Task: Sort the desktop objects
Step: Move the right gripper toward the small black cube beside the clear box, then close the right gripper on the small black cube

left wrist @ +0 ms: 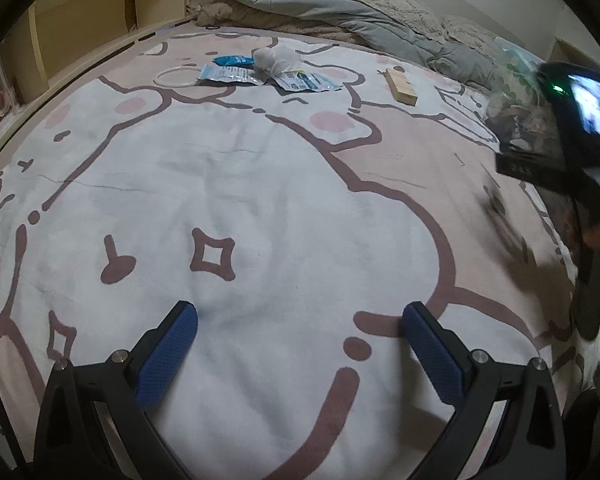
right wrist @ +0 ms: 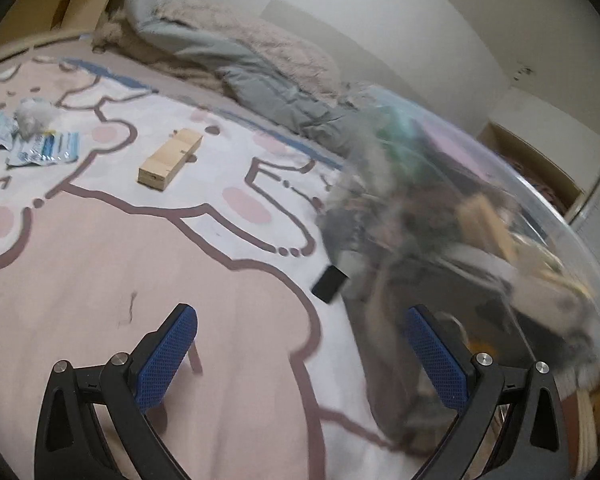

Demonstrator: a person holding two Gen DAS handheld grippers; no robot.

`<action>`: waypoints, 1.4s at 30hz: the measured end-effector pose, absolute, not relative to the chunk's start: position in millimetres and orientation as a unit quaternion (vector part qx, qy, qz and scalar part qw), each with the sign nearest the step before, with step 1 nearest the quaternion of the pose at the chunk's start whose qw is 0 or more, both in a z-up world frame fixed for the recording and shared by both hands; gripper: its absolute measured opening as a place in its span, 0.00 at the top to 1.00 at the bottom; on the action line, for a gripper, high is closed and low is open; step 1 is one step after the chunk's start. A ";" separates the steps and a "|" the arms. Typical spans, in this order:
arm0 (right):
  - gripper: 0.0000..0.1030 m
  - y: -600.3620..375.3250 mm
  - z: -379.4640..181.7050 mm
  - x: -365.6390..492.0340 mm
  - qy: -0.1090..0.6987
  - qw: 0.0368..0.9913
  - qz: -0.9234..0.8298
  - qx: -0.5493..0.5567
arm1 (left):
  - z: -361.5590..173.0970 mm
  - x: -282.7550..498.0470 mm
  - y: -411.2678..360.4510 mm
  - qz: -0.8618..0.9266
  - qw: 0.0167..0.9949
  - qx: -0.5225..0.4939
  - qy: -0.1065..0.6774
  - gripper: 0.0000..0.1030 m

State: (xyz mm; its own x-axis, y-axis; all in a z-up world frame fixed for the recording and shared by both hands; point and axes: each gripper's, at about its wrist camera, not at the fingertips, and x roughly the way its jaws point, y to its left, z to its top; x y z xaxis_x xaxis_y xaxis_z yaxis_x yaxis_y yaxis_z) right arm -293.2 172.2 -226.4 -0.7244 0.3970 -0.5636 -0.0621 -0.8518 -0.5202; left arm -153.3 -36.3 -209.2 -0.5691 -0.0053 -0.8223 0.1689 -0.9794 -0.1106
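Note:
On the bear-print bedspread (left wrist: 260, 184) far ahead lie a wooden block (left wrist: 401, 86), blue-and-white wrappers (left wrist: 300, 81), a crumpled white tissue (left wrist: 274, 59) and a clear ring (left wrist: 176, 77). The right wrist view shows the block (right wrist: 170, 158), the wrappers (right wrist: 44, 151), the tissue (right wrist: 32, 117) and a small black object (right wrist: 330, 283) beside a blurred clear bin (right wrist: 480, 248) holding several items. My left gripper (left wrist: 298, 344) is open and empty low over the bedspread. My right gripper (right wrist: 300, 344) is open and empty; its body (left wrist: 580, 120) shows at the left view's right edge.
A rumpled grey and beige duvet (left wrist: 340, 12) lies along the far side. A wooden shelf unit (left wrist: 100, 12) stands at the back left. The clear bin (left wrist: 516, 92) sits at the bed's right edge.

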 end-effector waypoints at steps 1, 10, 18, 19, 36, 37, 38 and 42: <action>0.00 172.5 -228.2 -300.8 -0.242 0.130 0.895 -0.351 | -209.8 -154.1 -37.1 -0.881 0.049 0.462 0.091 0.00; 0.00 192.5 -260.2 -361.2 -0.248 0.202 0.870 -0.375 | -213.2 -167.1 -40.3 -0.877 0.038 0.470 0.093 0.00; 0.10 223.1 -271.9 -369.0 -0.151 0.188 0.885 -0.398 | -210.9 -195.5 -53.7 -0.879 0.034 0.464 0.109 0.00; 0.14 224.4 -272.2 -370.3 -0.145 0.184 0.886 -0.401 | -210.3 -201.0 -56.5 -0.878 0.033 0.464 0.115 0.00; 0.75 252.2 -276.7 -381.4 -0.082 0.222 0.885 -0.400 | -192.4 -291.4 -100.0 -0.879 0.015 0.429 0.206 0.12; 0.76 253.9 -276.1 -380.0 -0.075 0.219 0.887 -0.399 | -191.9 -297.9 -100.1 -0.879 0.012 0.428 0.209 0.16; 0.76 254.9 -276.0 -380.2 -0.073 0.218 0.888 -0.398 | -192.4 -304.9 -100.7 -0.878 0.009 0.428 0.213 0.20; 0.76 251.0 -276.6 -377.4 -0.076 0.215 0.891 -0.394 | -200.6 -333.4 -100.9 -0.869 -0.010 0.436 0.233 0.36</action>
